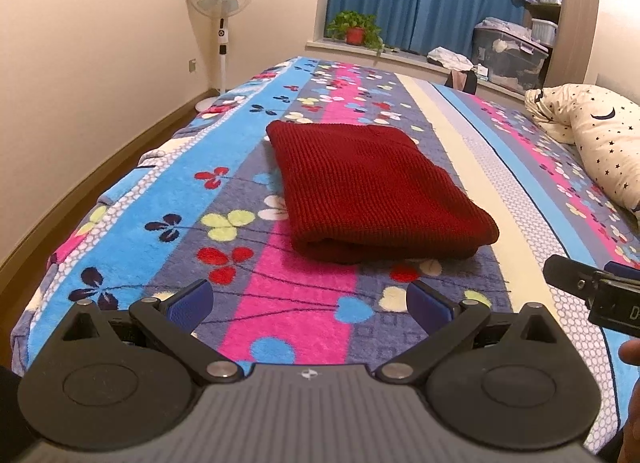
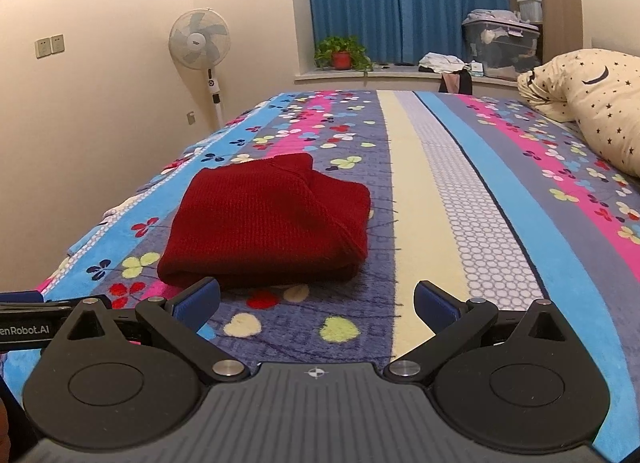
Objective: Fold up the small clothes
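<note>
one dark red knitted garment [image 1: 372, 191] lies on the fleece bed cover with bright stripes and clover print [image 1: 256, 315], already gathered into a compact, roughly rectangular bundle of several layers; its thick rounded fold faces the cameras, and in the right wrist view a looser diagonal flap [image 2: 340, 211] crosses its upper right part. both tools are clear of the cloth. left gripper [image 1: 310, 301] hangs just short of the bundle's near edge with its blue-padded fingers [image 1: 192, 301] spread wide and nothing between them. right gripper [image 2: 316, 303] is likewise spread and empty, its left pad close to the garment's near corner but not touching it as far as can be judged; the bundle sits to its left, on the blue-grey band beside the cream stripe [image 2: 412, 223]. judged from how the cloth lies, the main folds of this piece appear done; what may remain is smoothing the diagonal flap or a last tidying. a star-and-moon printed cream pillow [image 2: 596, 107] rests at the far right of the bed, well apart from the bundle. no other small garment awaiting folding is visible on the bed; whether more pieces are to come cannot be told.
</note>
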`<control>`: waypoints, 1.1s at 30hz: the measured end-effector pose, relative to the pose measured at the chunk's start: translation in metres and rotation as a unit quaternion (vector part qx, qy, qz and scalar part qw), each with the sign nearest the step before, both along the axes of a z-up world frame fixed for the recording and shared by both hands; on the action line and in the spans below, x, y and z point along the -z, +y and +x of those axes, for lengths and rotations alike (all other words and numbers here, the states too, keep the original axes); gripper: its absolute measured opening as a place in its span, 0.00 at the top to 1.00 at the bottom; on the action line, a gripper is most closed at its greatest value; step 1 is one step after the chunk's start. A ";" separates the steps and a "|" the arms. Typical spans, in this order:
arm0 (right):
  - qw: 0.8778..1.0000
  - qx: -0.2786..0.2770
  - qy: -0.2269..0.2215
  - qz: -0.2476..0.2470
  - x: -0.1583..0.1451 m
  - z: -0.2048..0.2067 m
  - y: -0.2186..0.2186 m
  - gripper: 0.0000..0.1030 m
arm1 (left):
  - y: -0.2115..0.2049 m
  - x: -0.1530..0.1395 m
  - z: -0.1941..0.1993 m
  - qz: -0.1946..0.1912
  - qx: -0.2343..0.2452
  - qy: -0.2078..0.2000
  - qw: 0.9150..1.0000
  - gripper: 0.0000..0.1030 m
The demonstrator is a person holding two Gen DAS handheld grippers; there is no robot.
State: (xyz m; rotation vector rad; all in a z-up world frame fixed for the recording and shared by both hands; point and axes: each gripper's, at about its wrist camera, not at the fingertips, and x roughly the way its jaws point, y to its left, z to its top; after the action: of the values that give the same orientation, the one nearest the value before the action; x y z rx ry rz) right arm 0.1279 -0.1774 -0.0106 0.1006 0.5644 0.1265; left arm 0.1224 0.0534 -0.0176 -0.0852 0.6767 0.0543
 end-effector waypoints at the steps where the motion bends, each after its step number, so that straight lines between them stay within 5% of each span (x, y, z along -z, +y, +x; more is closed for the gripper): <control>1: 1.000 -0.002 -0.001 0.000 0.000 0.000 0.001 0.01 | 0.000 0.000 0.000 0.000 0.001 -0.001 1.000 0.00; 33: 1.000 -0.017 -0.012 0.001 -0.005 -0.002 0.010 0.01 | -0.002 0.000 0.000 0.000 0.004 -0.005 1.000 0.00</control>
State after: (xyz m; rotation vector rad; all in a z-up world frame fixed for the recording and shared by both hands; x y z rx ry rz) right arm 0.1257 -0.1672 -0.0059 0.0914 0.5419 0.1609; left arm 0.1225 0.0510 -0.0172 -0.0827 0.6664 0.0451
